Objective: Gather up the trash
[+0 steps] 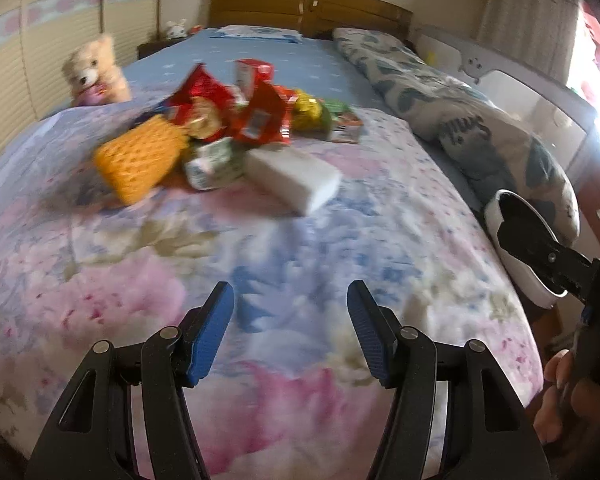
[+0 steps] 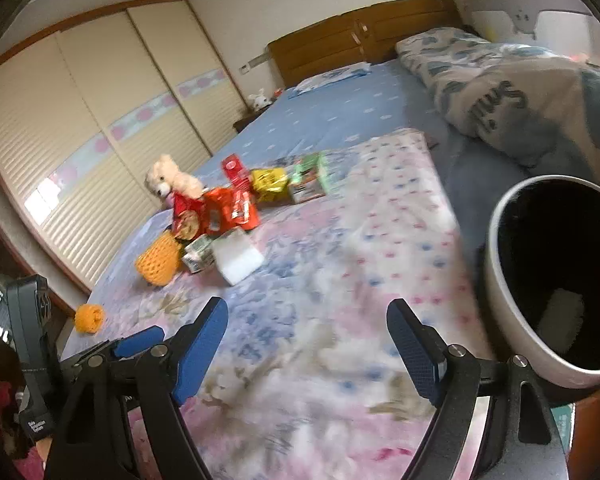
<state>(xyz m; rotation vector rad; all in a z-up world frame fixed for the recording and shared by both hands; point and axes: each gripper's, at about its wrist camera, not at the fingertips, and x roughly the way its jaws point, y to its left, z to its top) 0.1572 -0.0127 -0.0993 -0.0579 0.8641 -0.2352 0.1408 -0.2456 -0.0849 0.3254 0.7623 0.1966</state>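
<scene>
Both claws, the left gripper (image 1: 290, 330) and right gripper (image 2: 306, 350), hang apart and empty above the quilt (image 1: 300, 248), well short of the trash pile (image 1: 236, 120) farther up the bed, so a hasty grab could snag bedding or scatter wrappers away from the bin (image 2: 500, 280) at right.

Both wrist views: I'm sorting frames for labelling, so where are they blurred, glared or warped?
Left wrist view: motion blur smears the teddy bear and red snack bags; the window at the right edge is blown out; the bed bulges from fisheye. Right wrist view: the floral quilt is smeared, the wardrobe lines bow, the bin interior is black.
</scene>
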